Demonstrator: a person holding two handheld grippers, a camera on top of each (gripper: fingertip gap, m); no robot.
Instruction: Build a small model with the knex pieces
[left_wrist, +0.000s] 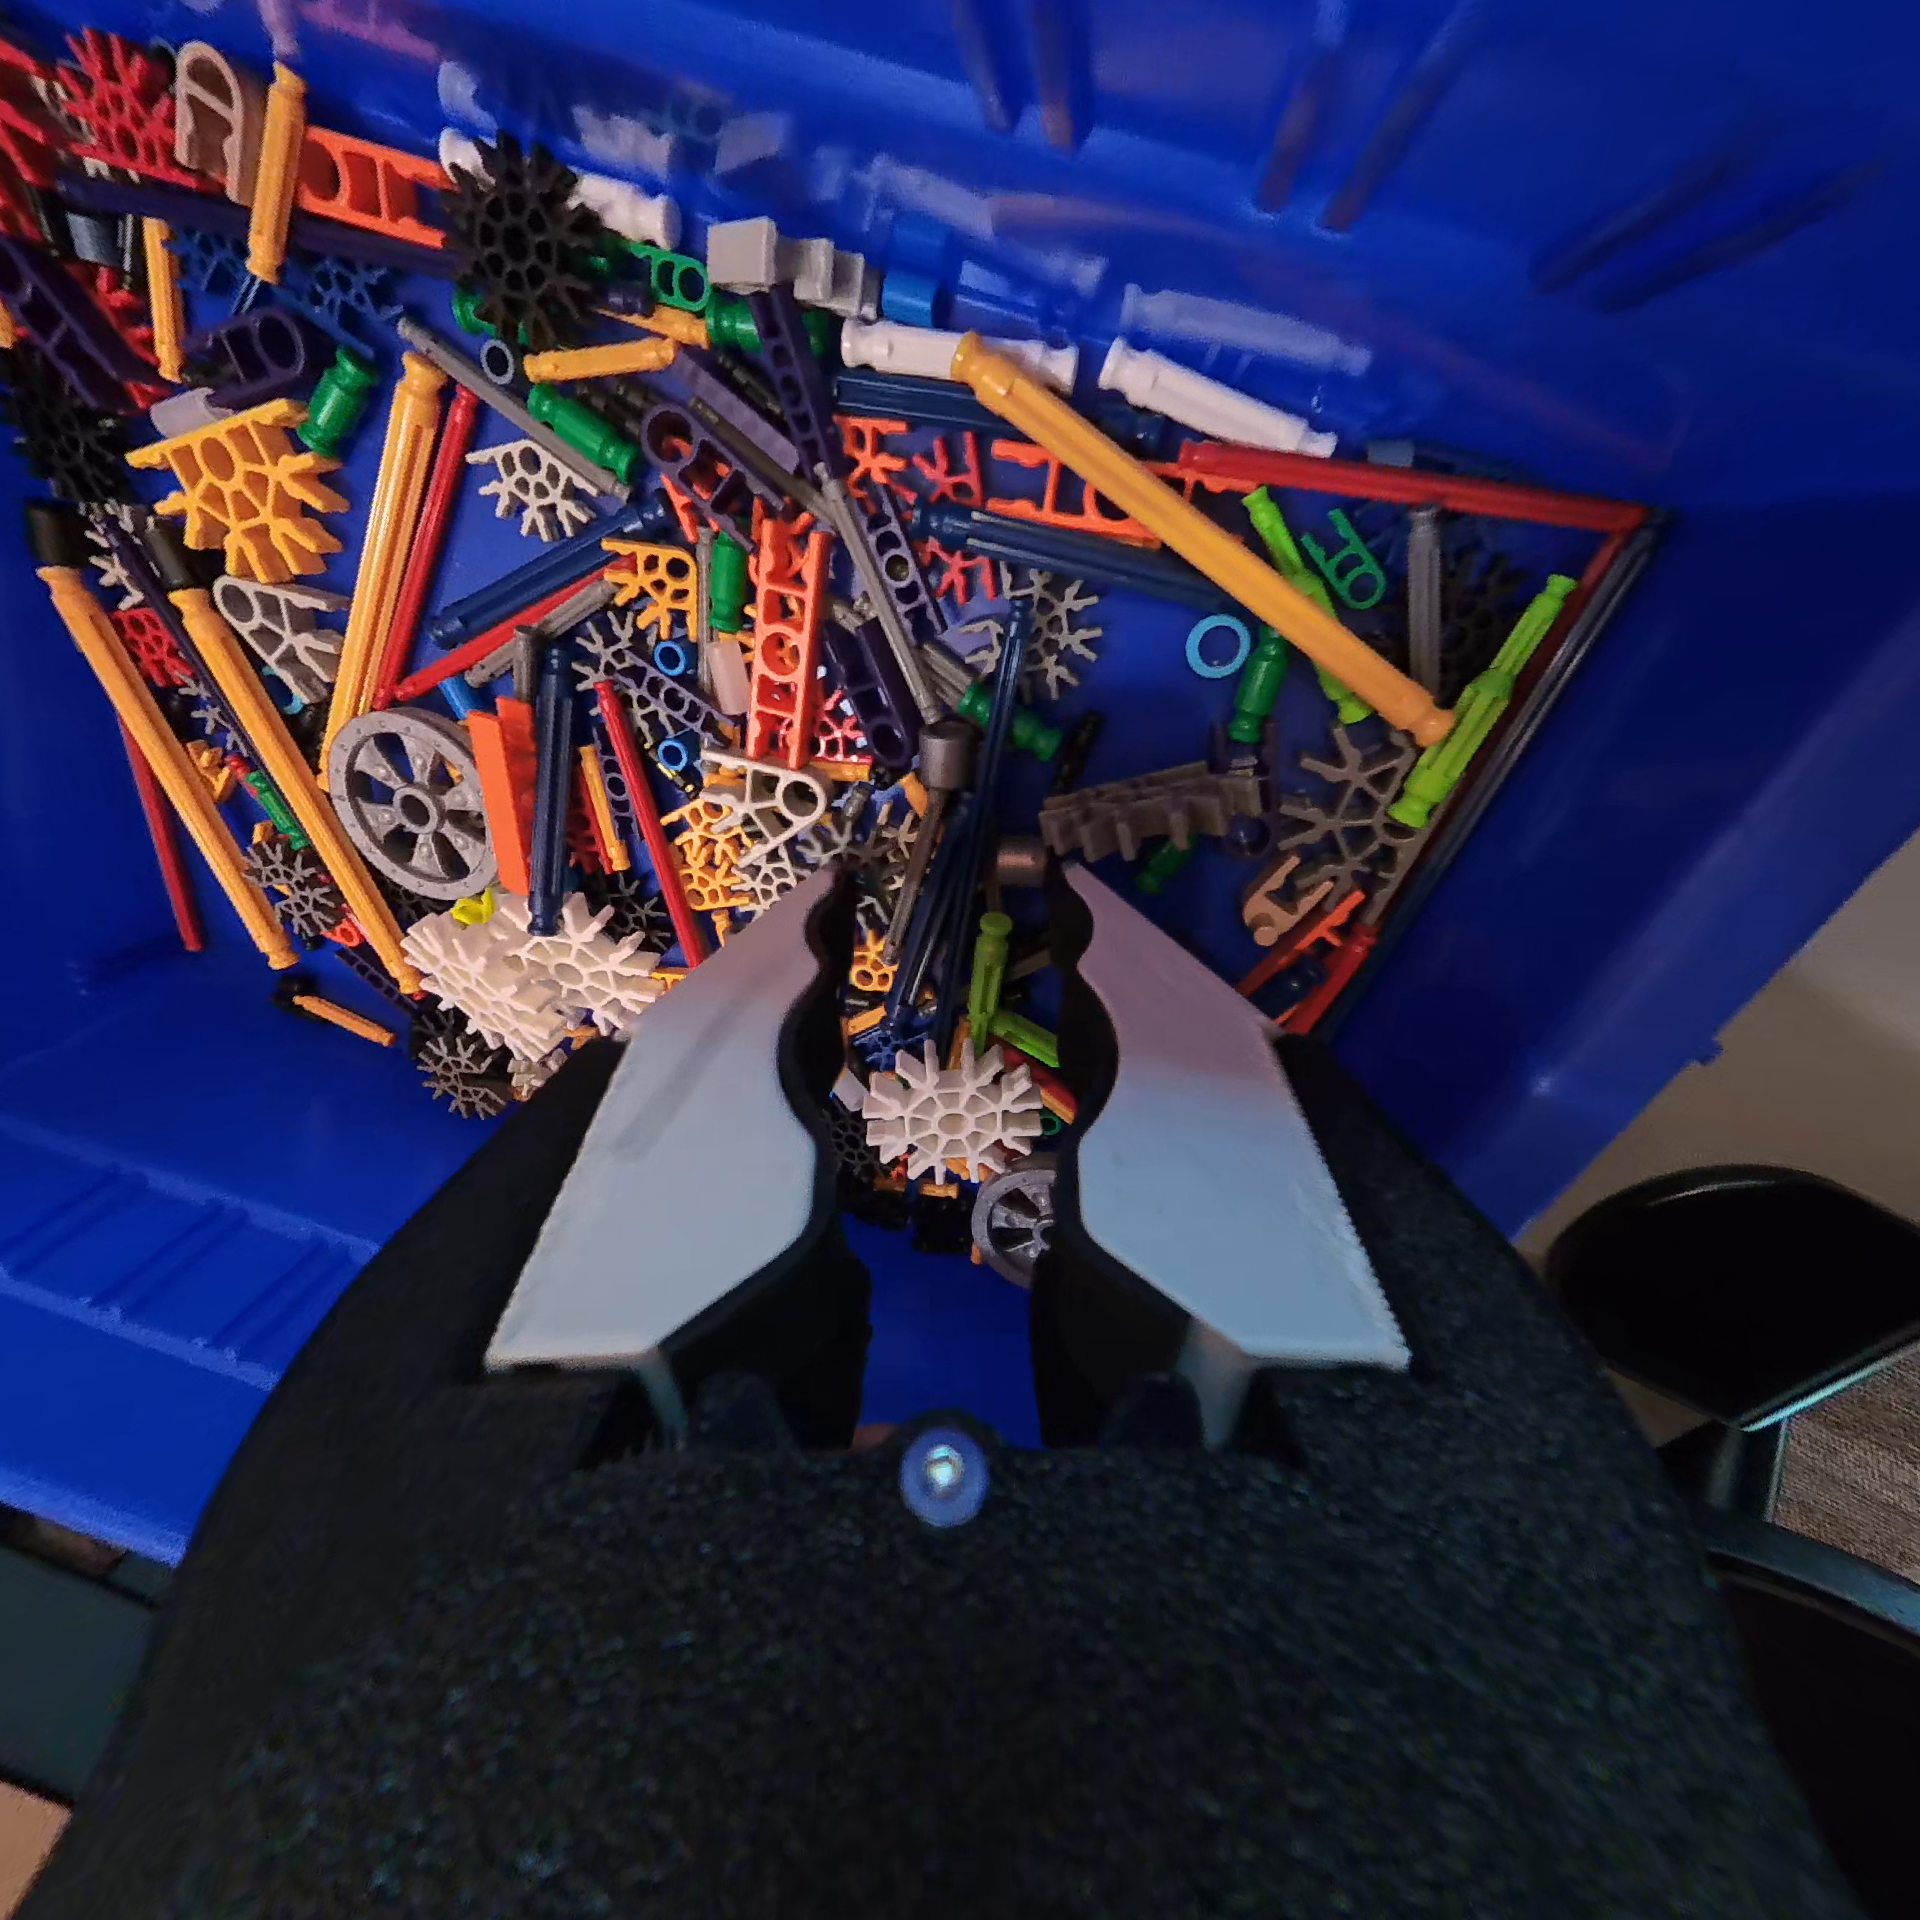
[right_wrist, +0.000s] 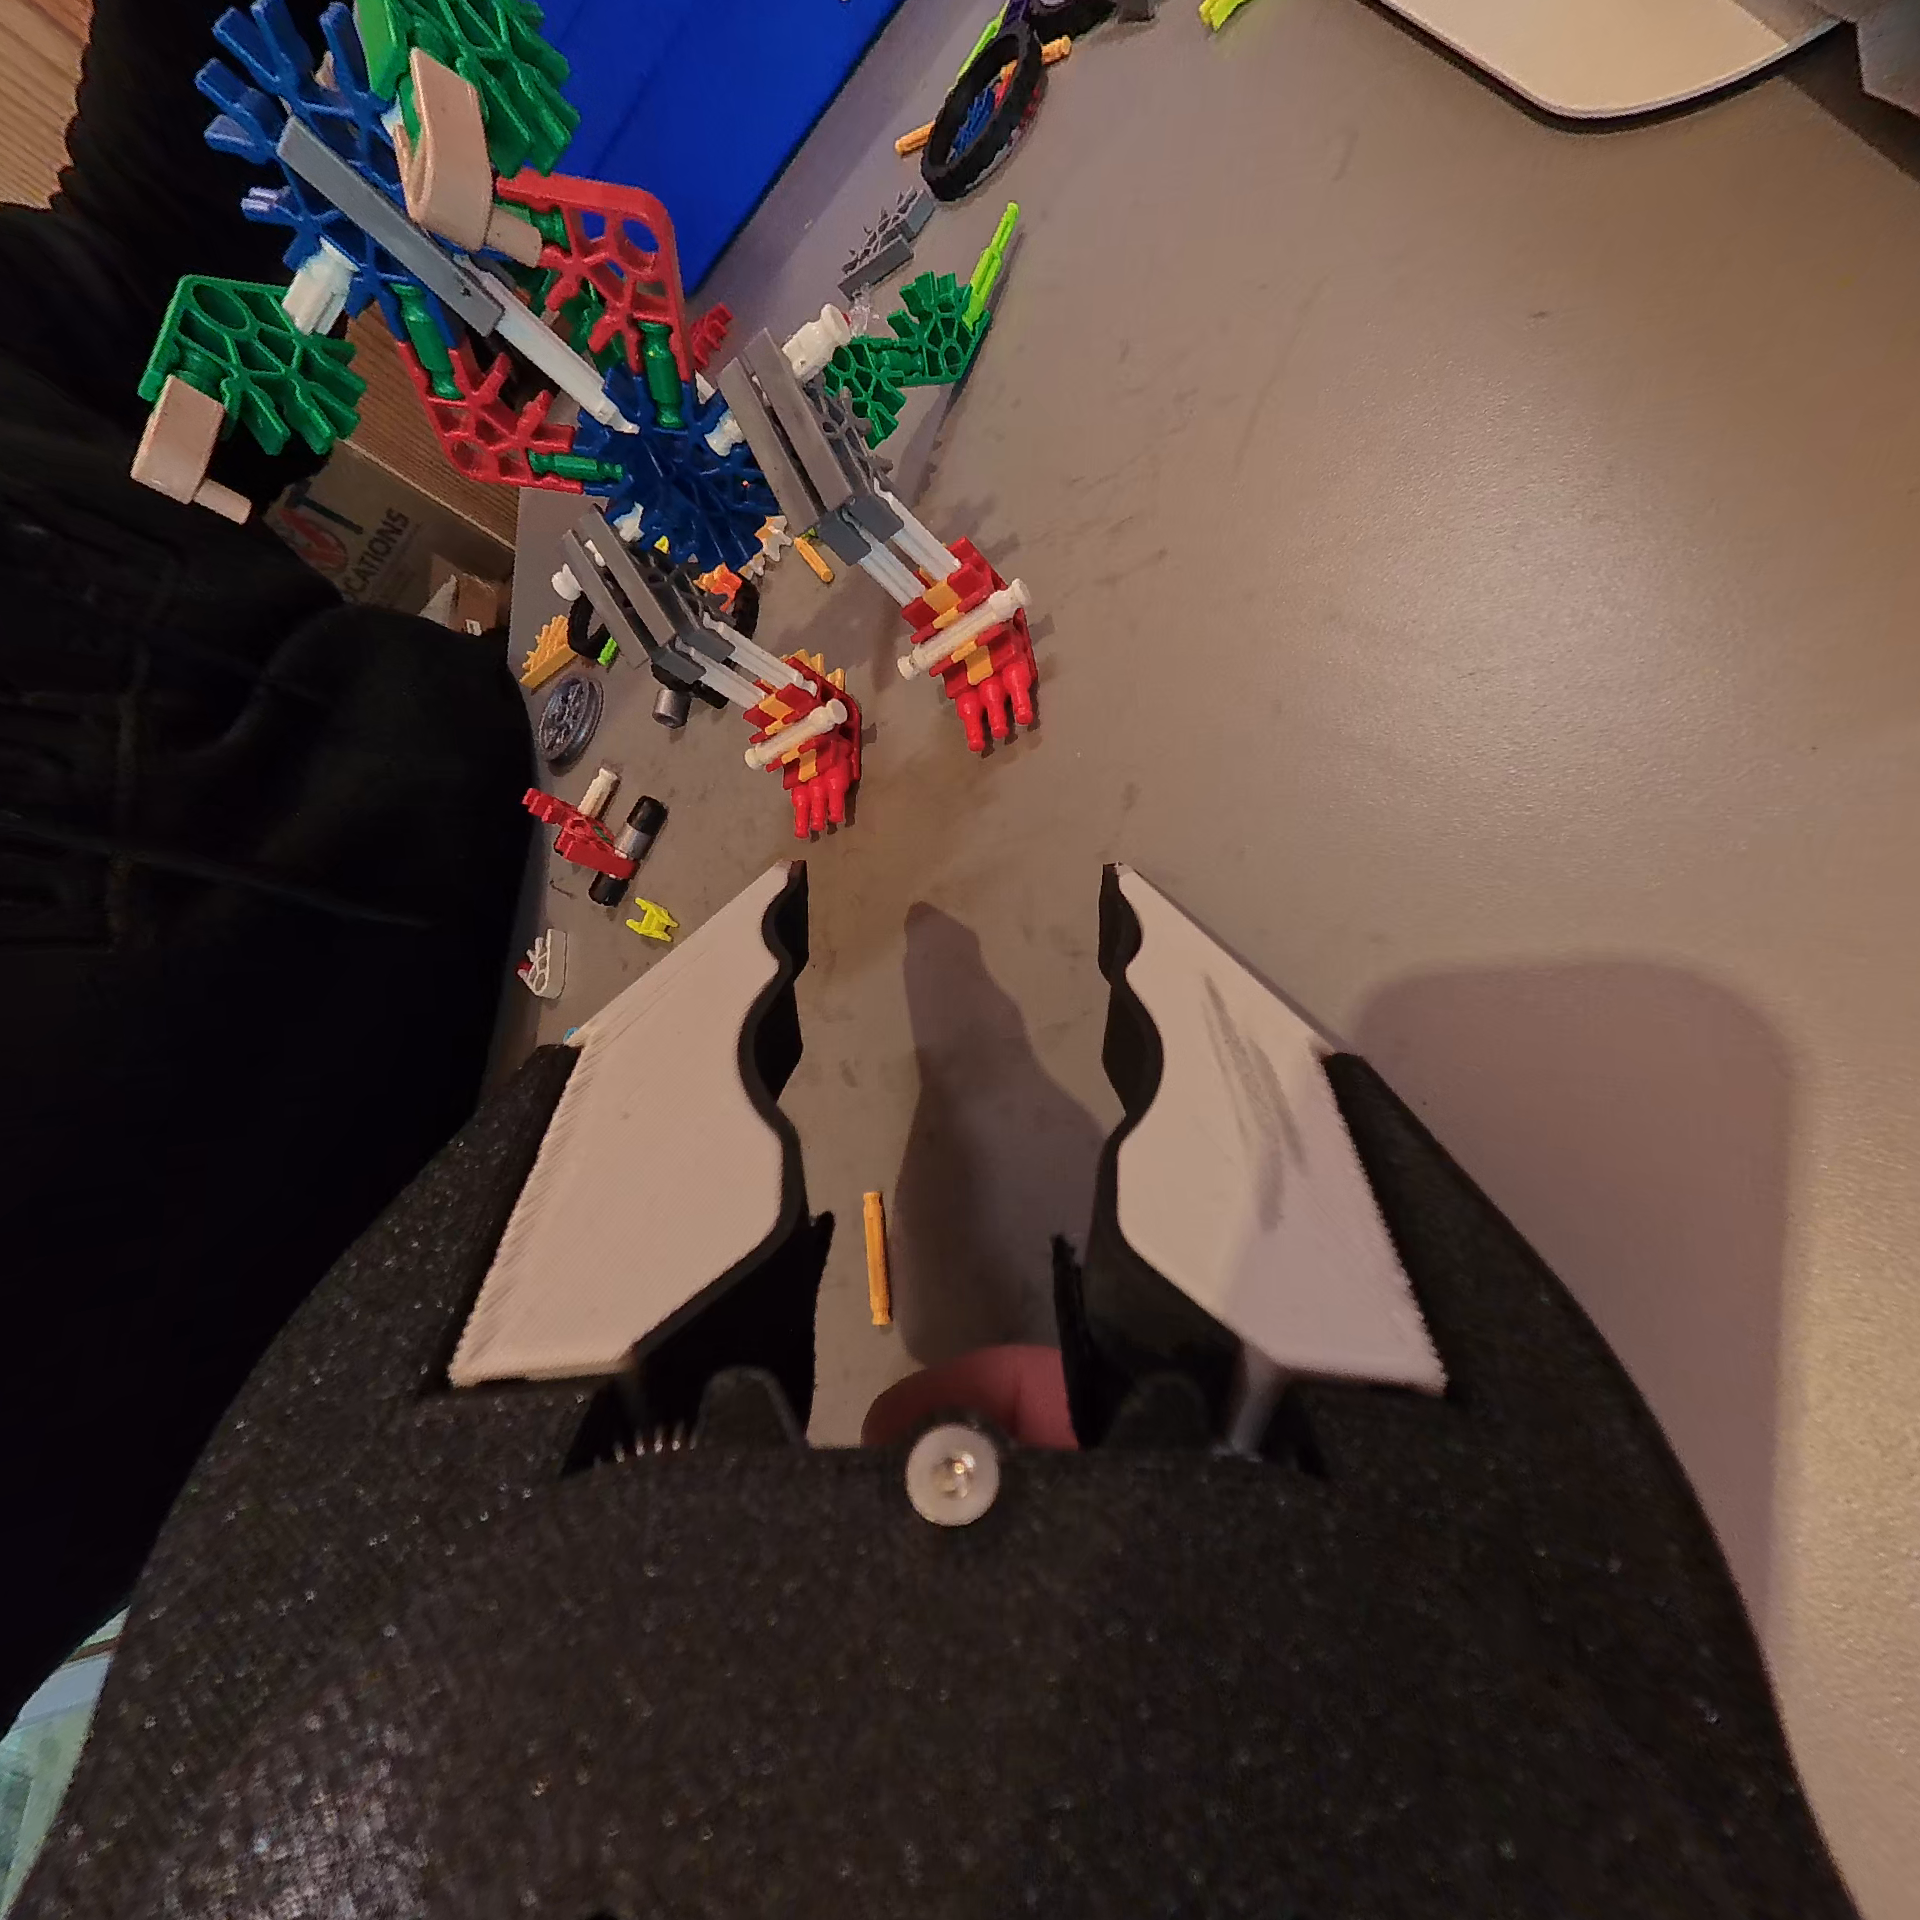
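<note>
Left claw (left_wrist: 948, 883): spread, empty, hanging over the deep blue plastic bin (left_wrist: 1558, 312) of mixed construction-toy rods and connectors, nearest a white snowflake-shaped connector (left_wrist: 951, 1112). Right claw (right_wrist: 954, 868): spread, empty, above the grey counter (right_wrist: 1455, 623); a short yellow plastic rod (right_wrist: 877, 1257) lies between its fingers, the assembled multicoloured toy figure (right_wrist: 665, 457) ahead.

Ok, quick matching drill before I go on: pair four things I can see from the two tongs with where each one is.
Things:
1. white snowflake connector
2. short orange rod
3. grey wheel
4. black tyre

Places:
A. on the table, between the open fingers of the right tongs
B. on the table far ahead of the right tongs, near the blue bin
C. in the bin, between the open fingers of the left tongs
D. in the bin, left of the left tongs

Pairs: 1-C, 2-A, 3-D, 4-B
</note>
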